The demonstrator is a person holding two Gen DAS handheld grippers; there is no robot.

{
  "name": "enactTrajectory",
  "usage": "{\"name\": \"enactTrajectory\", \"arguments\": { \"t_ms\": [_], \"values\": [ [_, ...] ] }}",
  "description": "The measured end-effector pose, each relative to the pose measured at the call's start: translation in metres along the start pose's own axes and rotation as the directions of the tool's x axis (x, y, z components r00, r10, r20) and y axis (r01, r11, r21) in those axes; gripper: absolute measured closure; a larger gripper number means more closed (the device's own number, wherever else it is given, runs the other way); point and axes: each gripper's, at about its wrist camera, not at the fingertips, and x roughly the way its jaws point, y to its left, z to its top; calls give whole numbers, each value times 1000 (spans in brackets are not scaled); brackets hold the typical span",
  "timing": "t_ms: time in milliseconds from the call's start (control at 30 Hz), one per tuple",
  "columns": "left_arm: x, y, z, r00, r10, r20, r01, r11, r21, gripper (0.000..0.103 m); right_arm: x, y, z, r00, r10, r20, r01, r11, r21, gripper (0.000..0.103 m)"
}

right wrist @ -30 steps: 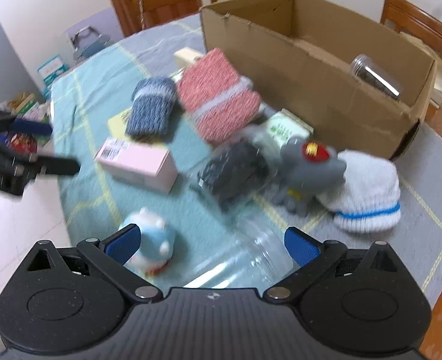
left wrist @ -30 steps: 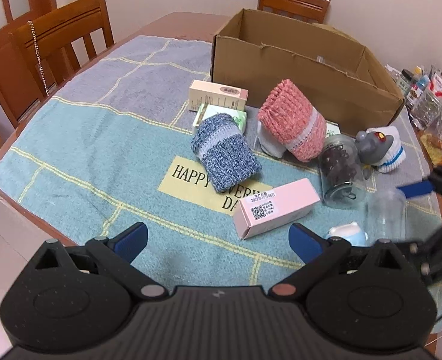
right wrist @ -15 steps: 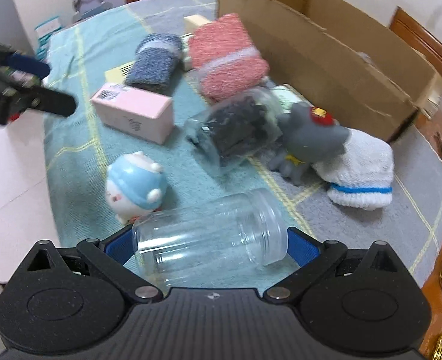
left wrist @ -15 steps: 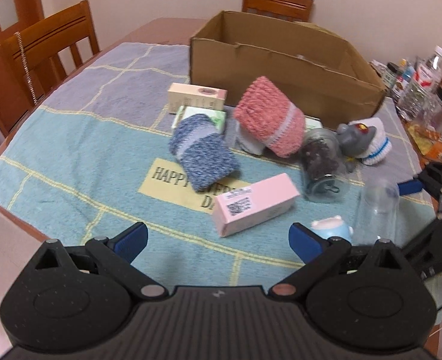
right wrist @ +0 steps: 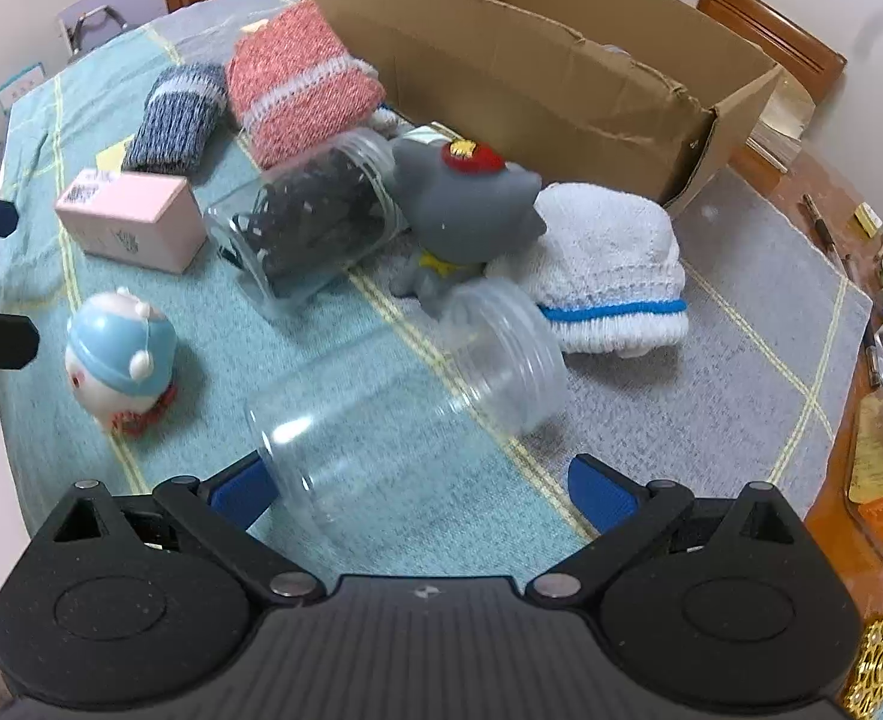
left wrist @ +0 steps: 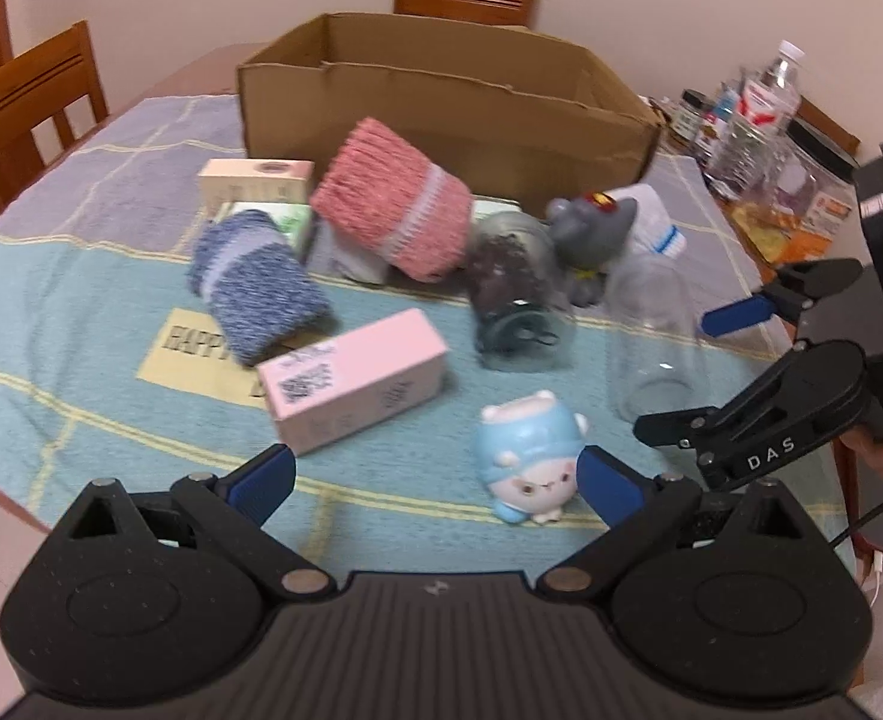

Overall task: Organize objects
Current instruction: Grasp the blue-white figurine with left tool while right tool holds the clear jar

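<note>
A clear empty jar [right wrist: 405,414] lies on its side on the tablecloth, its base between the fingers of my right gripper [right wrist: 420,489], which is open; the left pad touches the jar and the right pad stands apart from it. The same clear jar [left wrist: 651,336] shows in the left wrist view with the right gripper [left wrist: 693,369] around it. My left gripper [left wrist: 435,480] is open and empty, just short of a pink box [left wrist: 354,381] and a blue toy figure [left wrist: 531,462]. A cardboard box [left wrist: 441,96] stands open at the back.
A jar of dark contents [right wrist: 309,228], a grey toy [right wrist: 459,198], a white sock [right wrist: 615,264], a pink knit roll [right wrist: 297,84] and a blue knit roll [right wrist: 177,114] crowd the space before the box. Bottles and packets [left wrist: 759,114] line the right table edge. Wooden chairs [left wrist: 27,102] stand around.
My right gripper has closed in low until the clear jar lies between its fingers. My left gripper has swung right and nearer to the pink box and the blue toy.
</note>
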Motion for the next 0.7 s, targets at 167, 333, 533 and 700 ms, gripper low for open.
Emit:
{"name": "enactTrajectory", "arguments": {
  "t_ms": [167,333,533,700],
  "values": [
    [9,-11,-5,1000,3,-4,-3,1000,15,4,-1,-9,-5,998,57,8,-57,998,9,0],
    [16,-17,-9,1000,2,4,-2,1000,11,9,-1,-13,-8,997,75,27,-75,997,3,0],
    [20,-16,-8,1000,-22,20,22,1000,-22,24,-2,-14,-11,995,84,48,-83,996,-13,0],
    [24,-23,-6,999,-37,22,38,999,-19,30,-2,-16,-14,993,96,67,-94,995,-33,0]
  ]
}}
